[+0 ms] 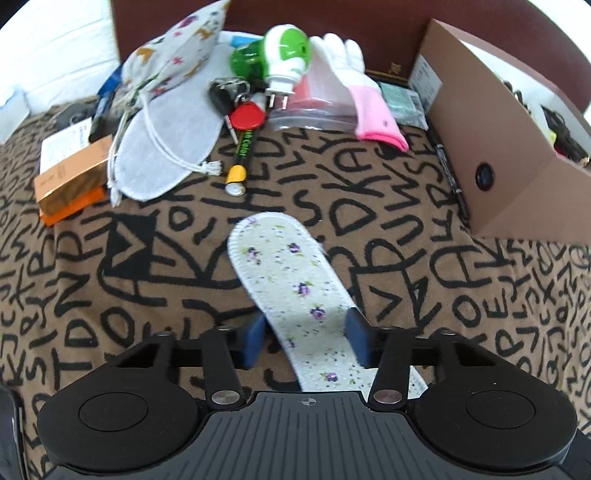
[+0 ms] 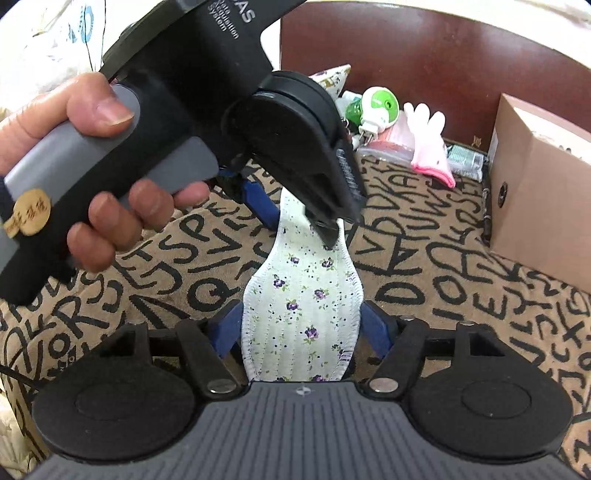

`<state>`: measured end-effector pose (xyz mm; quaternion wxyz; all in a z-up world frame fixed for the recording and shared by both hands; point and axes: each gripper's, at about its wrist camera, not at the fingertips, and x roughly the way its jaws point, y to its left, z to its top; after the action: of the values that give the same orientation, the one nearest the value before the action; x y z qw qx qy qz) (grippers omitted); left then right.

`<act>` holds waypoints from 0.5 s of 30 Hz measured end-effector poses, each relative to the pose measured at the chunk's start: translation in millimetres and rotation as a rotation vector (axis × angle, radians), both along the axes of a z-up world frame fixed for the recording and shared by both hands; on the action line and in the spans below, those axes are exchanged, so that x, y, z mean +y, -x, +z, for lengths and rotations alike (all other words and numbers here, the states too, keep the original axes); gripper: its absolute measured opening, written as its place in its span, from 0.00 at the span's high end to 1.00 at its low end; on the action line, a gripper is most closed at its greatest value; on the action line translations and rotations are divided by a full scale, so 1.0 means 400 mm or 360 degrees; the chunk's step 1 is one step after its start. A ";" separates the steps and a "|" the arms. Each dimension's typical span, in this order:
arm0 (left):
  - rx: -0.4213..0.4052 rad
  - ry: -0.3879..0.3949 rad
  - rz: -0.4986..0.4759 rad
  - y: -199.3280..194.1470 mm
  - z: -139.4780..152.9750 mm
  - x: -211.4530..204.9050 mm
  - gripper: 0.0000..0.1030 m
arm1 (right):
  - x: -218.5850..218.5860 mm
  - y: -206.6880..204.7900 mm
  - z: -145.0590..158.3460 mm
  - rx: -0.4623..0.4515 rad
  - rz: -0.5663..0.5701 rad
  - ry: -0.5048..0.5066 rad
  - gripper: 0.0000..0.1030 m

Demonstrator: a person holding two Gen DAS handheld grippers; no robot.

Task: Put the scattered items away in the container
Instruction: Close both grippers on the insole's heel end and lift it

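Left wrist view: the left gripper points forward over a floral insole, white cloth with small purple flowers. The insole runs lengthwise between the two blue fingers, its rounded toe end lying farther ahead on the cloth and its other end passing back under the gripper body. The fingers stand spread on either side of the insole's edges, with the right one close against it; whether they press it cannot be told. The surface is a brown cloth printed all over with black letters. Beyond the insole lies a cluster of loose items: a yellow-capped marker, a red key fob with keys, a green and white plug-in device, a white and pink glove, a grey felt piece, a printed drawstring pouch and an orange box at the left. A brown cardboard box stands at the right, open at the top, with a black pen along its near wall. A dark red-brown panel rises behind.

Right wrist view: the right gripper straddles the wider end of the same insole, its blue fingers parted at either edge, just beside it. Farther along the insole, the left gripper comes in from the upper left, held by the person's left hand, its fingers reaching down at the insole's narrower part. The lettered cloth fills the ground, and the cardboard box stands at the right, well apart from the insole.
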<state>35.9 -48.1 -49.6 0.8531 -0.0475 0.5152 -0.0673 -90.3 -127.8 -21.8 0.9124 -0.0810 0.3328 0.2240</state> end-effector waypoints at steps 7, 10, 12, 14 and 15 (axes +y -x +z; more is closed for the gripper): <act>0.0055 0.0171 0.0035 -0.002 -0.006 0.015 0.24 | -0.006 0.018 0.001 0.0004 0.0006 0.0010 0.30; 0.0061 0.0205 0.0029 0.000 -0.008 0.014 0.23 | -0.027 0.010 -0.008 0.0052 -0.0008 -0.0077 0.30; 0.0046 0.0190 0.0014 0.004 -0.007 0.010 0.30 | -0.039 0.002 -0.010 0.0088 -0.0023 -0.0146 0.30; 0.0026 0.0140 0.0019 0.008 -0.003 0.007 0.39 | -0.045 0.000 -0.010 0.0105 -0.0027 -0.0169 0.29; 0.0022 0.0128 0.0024 0.008 -0.002 0.009 0.44 | -0.045 0.000 -0.010 0.0105 -0.0025 -0.0166 0.29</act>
<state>32.5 -44.5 -50.3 0.8474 -0.0862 0.5175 -0.0812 -90.4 -146.0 -25.9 0.9057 -0.0233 0.3512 0.2363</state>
